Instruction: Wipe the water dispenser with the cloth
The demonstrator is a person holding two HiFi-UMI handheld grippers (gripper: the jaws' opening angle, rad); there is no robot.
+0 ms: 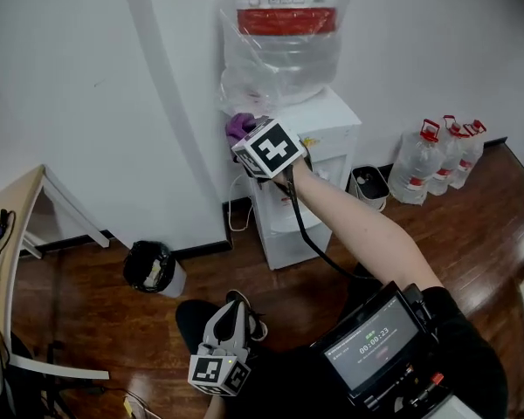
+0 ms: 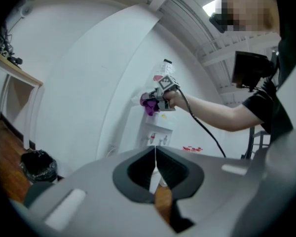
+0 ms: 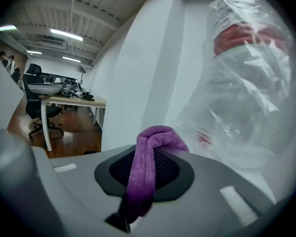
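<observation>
The white water dispenser point(image 1: 319, 138) stands against the wall, with a plastic-wrapped bottle point(image 1: 284, 37) with a red band on top. My right gripper point(image 1: 242, 134) is shut on a purple cloth point(image 1: 238, 126) at the dispenser's top left corner, beside the bottle's base. In the right gripper view the cloth point(image 3: 147, 164) bulges out between the jaws, close to the wrapped bottle point(image 3: 241, 83). My left gripper point(image 1: 230, 319) hangs low near my body, jaws shut and empty point(image 2: 155, 168). From there the cloth point(image 2: 149, 105) and the dispenser point(image 2: 160, 130) show at a distance.
A black bin with a bag point(image 1: 151, 267) sits on the wooden floor left of the dispenser. Several water jugs point(image 1: 441, 155) and a small bin point(image 1: 368, 187) stand to its right. A desk point(image 1: 17, 208) is at the far left. A cable runs along my right arm.
</observation>
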